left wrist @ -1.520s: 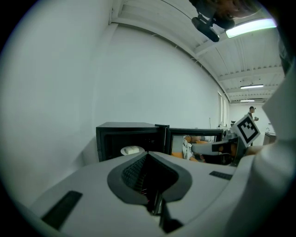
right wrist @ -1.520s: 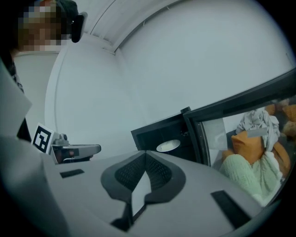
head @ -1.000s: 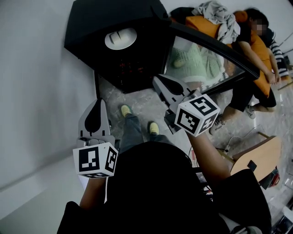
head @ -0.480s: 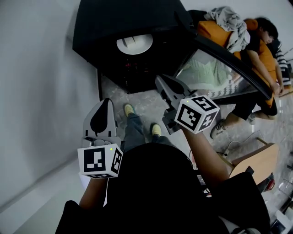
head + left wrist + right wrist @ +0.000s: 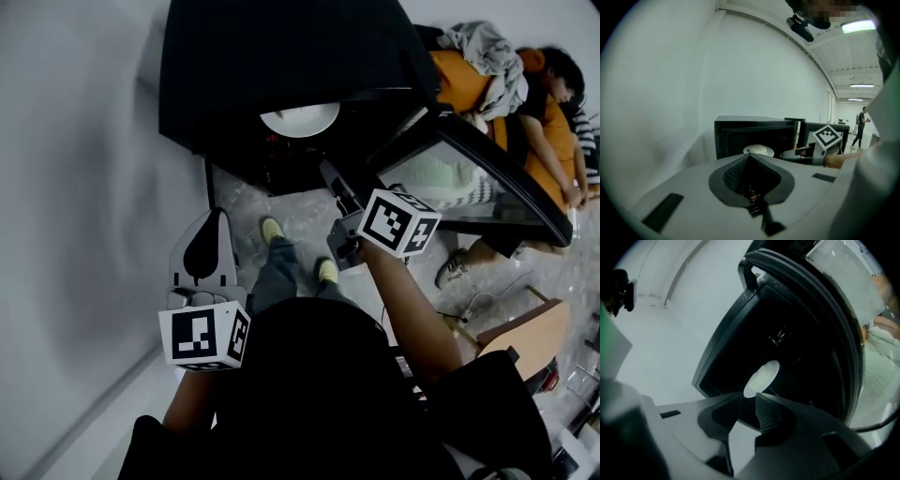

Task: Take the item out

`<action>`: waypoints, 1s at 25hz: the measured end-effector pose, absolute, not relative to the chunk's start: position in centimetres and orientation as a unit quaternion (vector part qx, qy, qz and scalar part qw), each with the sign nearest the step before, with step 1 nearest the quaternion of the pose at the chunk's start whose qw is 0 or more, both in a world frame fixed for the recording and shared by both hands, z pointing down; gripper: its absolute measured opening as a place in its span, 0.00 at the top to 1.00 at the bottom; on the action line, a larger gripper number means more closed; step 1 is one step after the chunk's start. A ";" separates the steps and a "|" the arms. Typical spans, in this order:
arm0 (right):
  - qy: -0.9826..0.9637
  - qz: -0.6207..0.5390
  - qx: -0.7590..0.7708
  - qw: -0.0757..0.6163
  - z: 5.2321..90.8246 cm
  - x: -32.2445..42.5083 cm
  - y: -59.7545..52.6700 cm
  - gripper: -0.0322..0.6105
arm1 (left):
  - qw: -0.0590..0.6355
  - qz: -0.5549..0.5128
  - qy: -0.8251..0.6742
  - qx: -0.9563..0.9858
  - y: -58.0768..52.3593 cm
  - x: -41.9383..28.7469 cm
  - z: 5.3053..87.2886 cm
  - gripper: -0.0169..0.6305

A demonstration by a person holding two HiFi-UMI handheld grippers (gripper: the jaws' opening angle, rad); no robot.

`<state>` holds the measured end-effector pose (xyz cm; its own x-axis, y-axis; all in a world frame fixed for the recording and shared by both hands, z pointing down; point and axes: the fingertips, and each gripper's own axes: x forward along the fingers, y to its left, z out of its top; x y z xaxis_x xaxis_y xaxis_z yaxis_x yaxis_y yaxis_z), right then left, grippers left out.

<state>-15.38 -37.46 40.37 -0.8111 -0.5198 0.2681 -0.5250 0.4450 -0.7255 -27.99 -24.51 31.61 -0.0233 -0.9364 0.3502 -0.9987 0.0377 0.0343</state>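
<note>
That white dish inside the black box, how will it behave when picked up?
The white dish looks rigid, probably ceramic, so likely breakable. Its smooth, thin rim may slip. Lying flat, it should slide, not roll.

The head view looks steeply down past the person's shoulders onto the open black cabinet (image 5: 281, 56). The left gripper view faces it level from farther back, and the tilted right gripper view sits close. All three share the white plate (image 5: 300, 118) inside.

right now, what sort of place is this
Likely a large indoor lab or workshop hall: long ceiling strip lights, a black box-shaped oven with its glass door open, people resting nearby.
</note>
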 end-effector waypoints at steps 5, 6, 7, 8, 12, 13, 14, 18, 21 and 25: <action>-0.824 0.481 0.301 0.002 42.6 -17.7 -39.6 0.76 | 0.145 0.109 -0.709 0.681 -26.5 -30.1 31.8 0.96; -0.817 0.491 0.303 0.000 43.0 -18.0 -40.0 0.75 | 0.145 0.108 -0.709 0.681 -26.8 -30.6 31.8 0.96; -0.812 0.498 0.304 -0.002 43.3 -18.3 -40.3 0.75 | 0.146 0.108 -0.710 0.680 -27.0 -31.1 31.7 0.96; -0.808 0.504 0.306 -0.004 43.5 -18.6 -40.6 0.75 | 0.147 0.107 -0.711 0.679 -27.2 -31.6 31.7 0.96; -0.793 0.528 0.303 -0.018 43.9 -19.6 -41.5 0.74 | 0.160 0.108 -0.713 0.674 -27.8 -33.1 32.2 0.96; -0.789 0.536 0.300 -0.023 44.0 -19.8 -41.7 0.73 | 0.162 0.109 -0.713 0.674 -27.9 -33.2 32.4 0.96; -0.784 0.544 0.297 -0.029 44.2 -20.1 -42.0 0.73 | 0.164 0.110 -0.712 0.674 -28.1 -33.4 32.7 0.96; -0.760 0.577 0.294 -0.050 44.9 -20.7 -43.1 0.73 | 0.169 0.116 -0.709 0.675 -28.4 -33.6 33.2 0.96; -0.744 0.595 0.299 -0.057 45.6 -20.3 -43.5 0.73 | 0.174 0.120 -0.707 0.675 -28.2 -33.1 33.4 0.96; -0.728 0.608 0.309 -0.072 46.2 -19.6 -43.7 0.74 | 0.175 0.120 -0.709 0.673 -27.7 -33.0 33.5 0.96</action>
